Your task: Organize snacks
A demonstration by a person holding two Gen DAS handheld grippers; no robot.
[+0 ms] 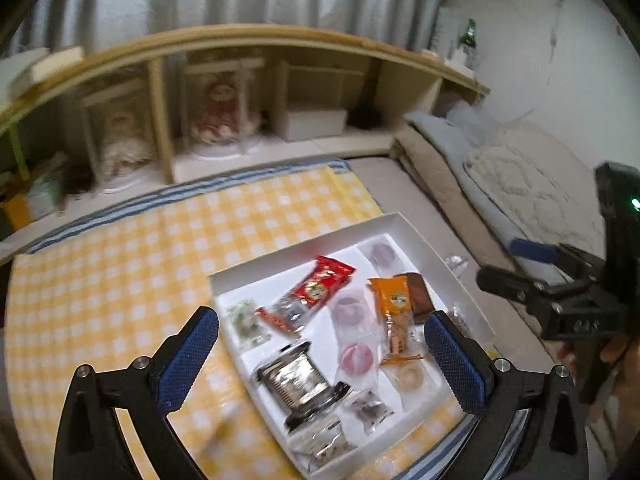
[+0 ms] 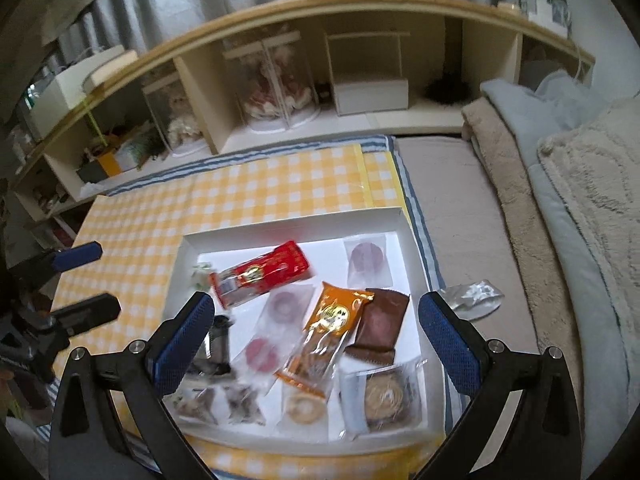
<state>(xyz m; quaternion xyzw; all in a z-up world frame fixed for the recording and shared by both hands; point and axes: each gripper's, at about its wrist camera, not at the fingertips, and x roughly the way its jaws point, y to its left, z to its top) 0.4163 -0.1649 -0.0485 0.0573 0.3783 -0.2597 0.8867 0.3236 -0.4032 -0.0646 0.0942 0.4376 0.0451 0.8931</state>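
A shallow white box (image 1: 304,246) (image 2: 288,222) lies on a yellow checked cloth (image 1: 140,264) and holds several wrapped snacks. Among them are a red packet (image 1: 316,294) (image 2: 264,272), an orange packet (image 1: 396,312) (image 2: 328,328), a brown packet (image 2: 380,326), a silver-black packet (image 1: 296,380) and round pastries in clear wrap (image 2: 276,354). My left gripper (image 1: 324,364) (image 2: 86,282) hovers open above the box's left side. My right gripper (image 2: 316,344) (image 1: 516,266) hovers open above its right side. Neither holds anything.
A crumpled clear wrapper (image 2: 472,298) lies on the beige mat right of the box. Folded blankets (image 2: 560,168) are piled along the right. A low wooden shelf (image 2: 280,12) at the back holds dolls in clear cases (image 2: 276,80) and a white box (image 2: 372,94).
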